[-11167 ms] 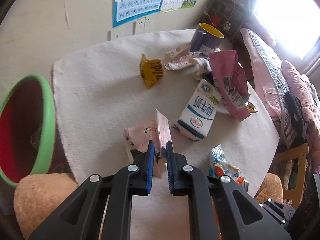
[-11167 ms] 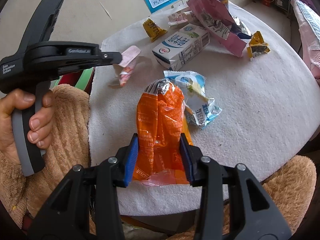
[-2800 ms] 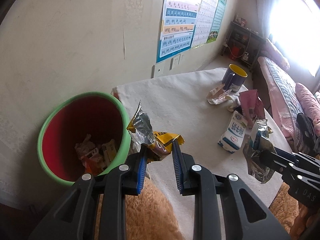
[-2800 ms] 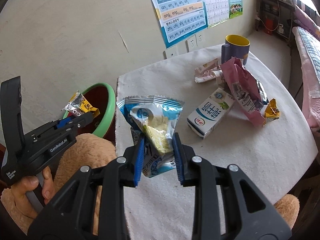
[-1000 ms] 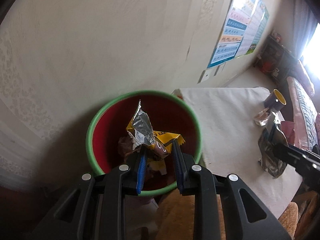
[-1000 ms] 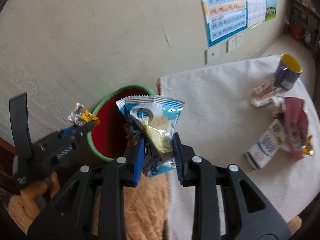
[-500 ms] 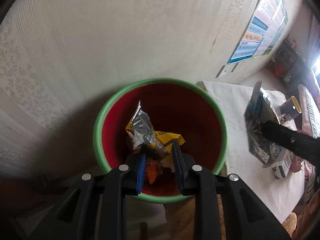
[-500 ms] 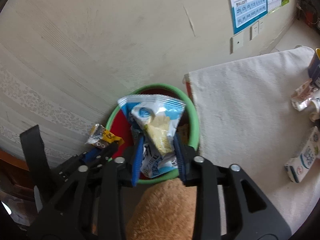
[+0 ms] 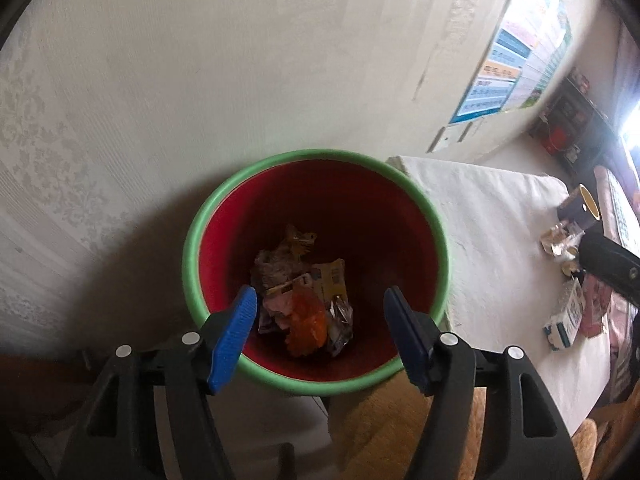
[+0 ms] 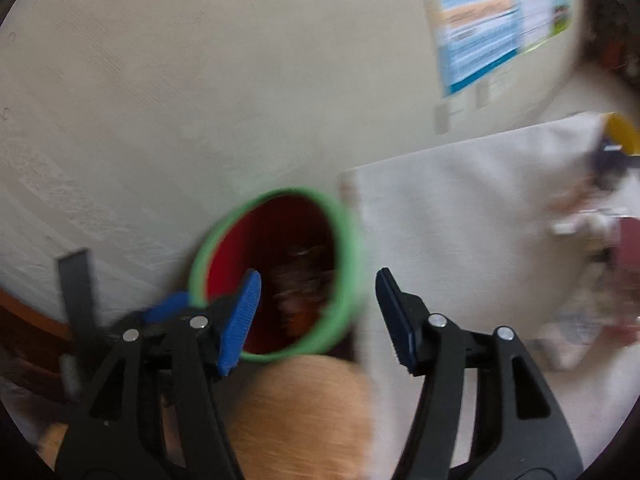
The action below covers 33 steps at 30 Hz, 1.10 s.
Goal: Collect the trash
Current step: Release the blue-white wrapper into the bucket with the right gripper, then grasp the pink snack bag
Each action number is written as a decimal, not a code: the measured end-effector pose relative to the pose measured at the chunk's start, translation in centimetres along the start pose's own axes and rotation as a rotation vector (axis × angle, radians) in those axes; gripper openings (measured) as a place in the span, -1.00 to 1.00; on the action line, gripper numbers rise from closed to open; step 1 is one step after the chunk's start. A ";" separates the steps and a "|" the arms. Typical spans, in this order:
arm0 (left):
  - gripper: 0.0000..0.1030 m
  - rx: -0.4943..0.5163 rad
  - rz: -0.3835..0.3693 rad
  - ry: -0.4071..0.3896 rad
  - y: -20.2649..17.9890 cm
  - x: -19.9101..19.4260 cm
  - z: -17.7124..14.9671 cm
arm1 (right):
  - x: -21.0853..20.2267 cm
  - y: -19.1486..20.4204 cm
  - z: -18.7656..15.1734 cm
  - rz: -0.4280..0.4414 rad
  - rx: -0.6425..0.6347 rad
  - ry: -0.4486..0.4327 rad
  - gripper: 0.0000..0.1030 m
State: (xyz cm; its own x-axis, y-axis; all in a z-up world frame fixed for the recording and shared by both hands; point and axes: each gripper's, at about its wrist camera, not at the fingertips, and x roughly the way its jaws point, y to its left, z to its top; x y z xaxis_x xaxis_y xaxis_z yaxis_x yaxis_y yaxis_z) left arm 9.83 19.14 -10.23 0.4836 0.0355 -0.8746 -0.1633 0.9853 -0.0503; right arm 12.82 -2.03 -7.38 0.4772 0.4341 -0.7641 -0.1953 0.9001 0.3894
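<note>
Trash (image 9: 304,300) lies in the bin (image 9: 200,224) beside the table (image 9: 492,216).

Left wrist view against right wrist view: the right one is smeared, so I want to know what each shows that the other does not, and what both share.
Only the left wrist view shows the wrappers piled at the bottom of the bin, a milk carton on the table, and part of the right gripper's black body at the right edge. Only the right wrist view shows the left gripper from outside, at the bin's rim. Both share the green-rimmed red bin, the cloth-covered table, the wall poster and the yellow-lined mug. The right gripper and the left both stand open, empty, jaws just opened.
</note>
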 end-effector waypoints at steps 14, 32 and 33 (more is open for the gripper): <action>0.22 0.126 -0.120 0.006 -8.3 -1.8 -1.3 | -4.1 -23.5 -0.9 -0.555 0.131 0.009 0.32; 0.22 0.499 -0.281 0.048 -26.4 -0.9 -4.6 | -11.9 -24.2 -9.0 -0.223 0.380 -0.100 -0.55; 0.22 0.518 -0.293 0.056 -27.4 -0.6 -4.8 | -12.4 -24.4 -10.2 -0.213 0.411 -0.100 -0.55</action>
State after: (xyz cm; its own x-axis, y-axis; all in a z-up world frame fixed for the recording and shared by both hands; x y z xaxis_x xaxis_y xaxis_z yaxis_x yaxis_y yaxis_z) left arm 9.88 -8.72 -10.70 0.3969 -0.2451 -0.8845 0.4173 0.9065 -0.0639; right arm 2.89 -29.00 -12.67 0.5537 0.2176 -0.8038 0.2619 0.8708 0.4161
